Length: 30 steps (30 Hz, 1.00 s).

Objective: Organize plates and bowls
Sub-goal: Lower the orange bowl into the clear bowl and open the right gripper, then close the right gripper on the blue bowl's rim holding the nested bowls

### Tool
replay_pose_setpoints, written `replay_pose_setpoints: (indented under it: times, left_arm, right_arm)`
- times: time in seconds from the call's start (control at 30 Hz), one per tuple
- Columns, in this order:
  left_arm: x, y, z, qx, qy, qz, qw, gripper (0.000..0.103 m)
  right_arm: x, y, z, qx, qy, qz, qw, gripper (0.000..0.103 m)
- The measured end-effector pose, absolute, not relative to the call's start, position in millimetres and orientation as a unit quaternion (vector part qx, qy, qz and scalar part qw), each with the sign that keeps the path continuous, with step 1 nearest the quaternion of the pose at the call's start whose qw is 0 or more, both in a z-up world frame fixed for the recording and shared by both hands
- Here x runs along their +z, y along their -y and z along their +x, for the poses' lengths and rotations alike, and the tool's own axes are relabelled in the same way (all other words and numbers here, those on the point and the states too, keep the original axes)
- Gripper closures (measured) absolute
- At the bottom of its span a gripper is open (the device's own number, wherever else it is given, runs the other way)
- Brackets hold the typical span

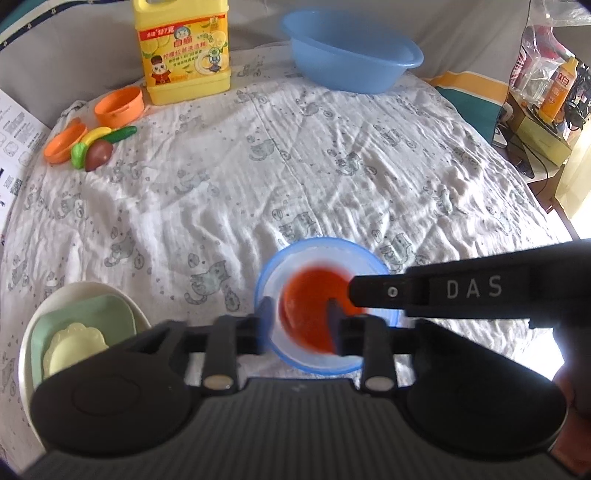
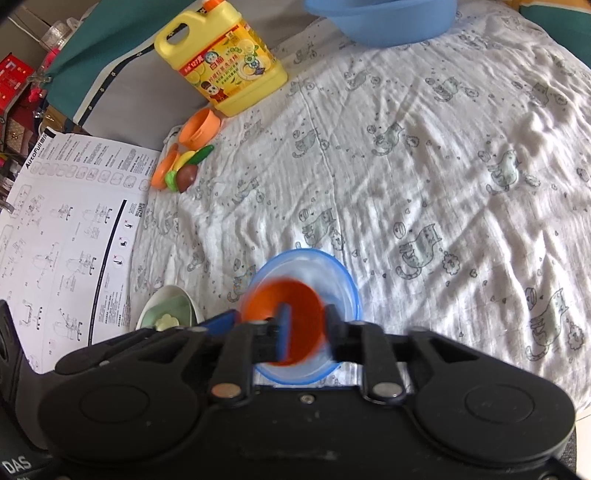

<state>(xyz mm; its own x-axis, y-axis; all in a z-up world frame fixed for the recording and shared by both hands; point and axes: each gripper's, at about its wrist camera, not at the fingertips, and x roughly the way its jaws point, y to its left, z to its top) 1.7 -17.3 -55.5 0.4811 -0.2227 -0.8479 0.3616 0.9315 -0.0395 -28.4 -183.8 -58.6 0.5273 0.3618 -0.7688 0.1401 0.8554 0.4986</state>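
Observation:
A clear bowl with a blue rim (image 1: 317,258) (image 2: 325,266) sits on the cat-print cloth, with a red-orange bowl (image 1: 306,295) (image 2: 284,299) nested in it. My left gripper (image 1: 301,325) stands open, its fingers astride the near left side of the two bowls. My right gripper (image 2: 306,332) has its fingers on either side of the orange bowl's near wall; its arm crosses the left wrist view from the right (image 1: 443,291). A white plate (image 1: 29,332) (image 2: 173,291) at the near left holds a green square dish (image 1: 85,314) and a small cream dish (image 1: 74,347).
A yellow detergent jug (image 1: 183,51) (image 2: 225,70) and a blue basin (image 1: 347,55) (image 2: 380,14) stand at the far edge. Orange cups (image 1: 118,105) and toy fruit (image 1: 99,147) lie far left. An instruction sheet (image 2: 62,229) lies left. Cluttered shelves (image 1: 546,96) stand right.

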Motion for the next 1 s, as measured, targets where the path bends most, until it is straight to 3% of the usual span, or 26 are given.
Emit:
replay_pose_setpoints:
  times: [0.07,0.13,0.17,0.23,0.33,1.0]
  left_arm:
    - [-51,15,0,-0.16,-0.468,0.078,0.866,0.037]
    - [-46,11,-1,-0.158,-0.457,0.072,0.872,0.022]
    - [-43,7,-1,-0.155,-0.451,0.067,0.876,0.014]
    - [-39,1,-2,-0.147,-0.442,0.062,0.883,0.01]
    - [-38,-11,-1,-0.135,-0.44,0.051,0.886,0.002]
    - [-58,-48,-15,-0.143,-0.452,-0.005,0.881,0.0]
  right_arm:
    - [-54,184,-28,0.063,-0.473,0.254,0.842,0.066]
    - [-49,188,-27,0.064,-0.462,0.261,0.845,0.04]
    - [-46,190,-28,0.064,-0.455,0.266,0.847,0.032]
    - [-42,193,-28,0.057,-0.443,0.263,0.855,0.013]
    - [-40,197,-29,0.043,-0.435,0.261,0.86,0.0]
    - [-60,201,-53,-0.023,-0.463,0.268,0.845,0.0]
